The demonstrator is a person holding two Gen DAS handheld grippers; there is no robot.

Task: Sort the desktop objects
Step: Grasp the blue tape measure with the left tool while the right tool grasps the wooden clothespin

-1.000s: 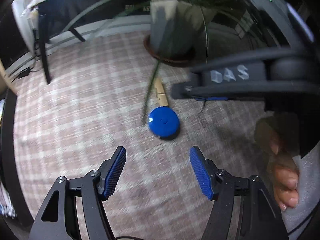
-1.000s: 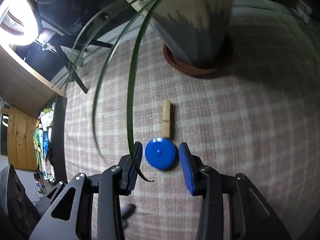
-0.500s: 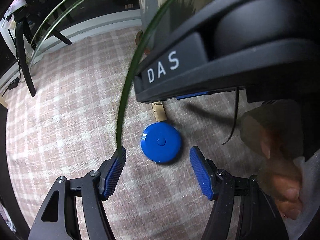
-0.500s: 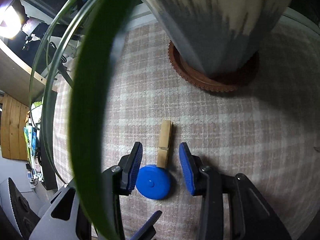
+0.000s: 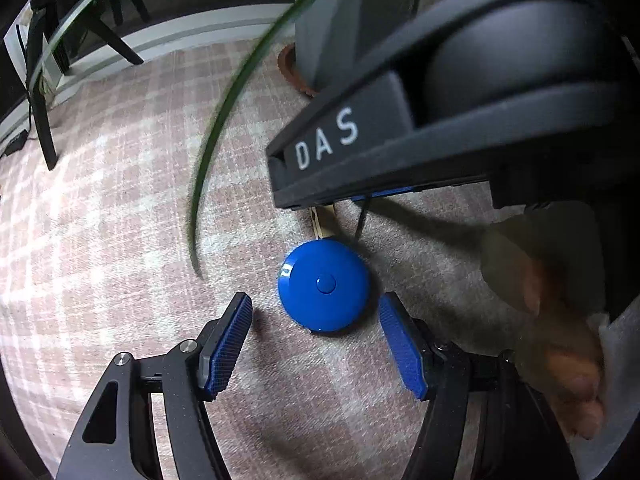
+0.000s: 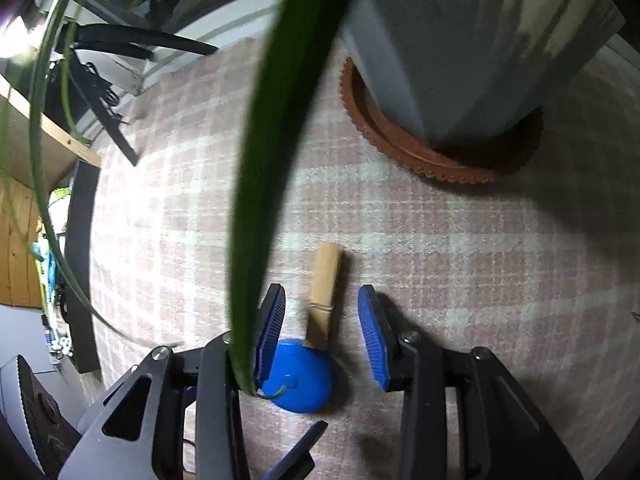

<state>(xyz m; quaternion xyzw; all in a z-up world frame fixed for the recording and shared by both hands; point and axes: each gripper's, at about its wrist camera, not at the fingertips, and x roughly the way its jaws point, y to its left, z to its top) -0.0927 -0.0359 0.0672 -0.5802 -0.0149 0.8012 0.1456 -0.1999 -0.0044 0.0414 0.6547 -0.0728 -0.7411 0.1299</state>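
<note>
A blue round tape measure (image 5: 324,284) lies on the checked cloth. My left gripper (image 5: 315,300) stands open just in front of it, fingertips on either side of its near edge and not touching it. A wooden clothespin (image 6: 326,292) lies right behind the tape measure (image 6: 300,380). My right gripper (image 6: 322,294) straddles the clothespin, its jaws closing with a gap on both sides. In the left wrist view the right gripper's body (image 5: 400,120) hides most of the clothespin (image 5: 325,220).
A grey plant pot (image 6: 460,60) on a brown saucer (image 6: 400,152) stands behind the clothespin. Long green leaves (image 6: 264,160) hang across both views. A person's hand (image 5: 552,320) is at the right. Black stand legs (image 5: 40,120) and a wooden shelf (image 6: 60,140) lie far left.
Both grippers have sunk toward the cloth. The right one has passed forward over the tape measure to straddle the clothespin. The left one has come up to the tape measure.
</note>
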